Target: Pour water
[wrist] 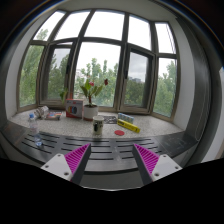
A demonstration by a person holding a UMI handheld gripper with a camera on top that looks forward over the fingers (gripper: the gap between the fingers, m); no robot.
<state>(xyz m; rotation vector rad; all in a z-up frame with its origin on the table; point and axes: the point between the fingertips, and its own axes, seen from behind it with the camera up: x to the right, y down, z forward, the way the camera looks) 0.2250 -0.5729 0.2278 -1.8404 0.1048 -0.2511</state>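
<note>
My gripper (112, 160) is open, its two fingers set wide apart with magenta pads (76, 158) on their inner faces and nothing between them. It hovers over a grey slatted surface (112, 150) just below a windowsill. Well beyond the fingers, on the sill (150, 122), stand a small dark cup or jar (97, 126) and a white pot with a flowering plant (90, 108). No water vessel can be told apart for certain.
A bay window (100, 65) with trees outside fills the back. The sill also carries a pink box (73, 107) at the left and a yellow and pink flat item (127, 125) at the right, with small clutter at the far left.
</note>
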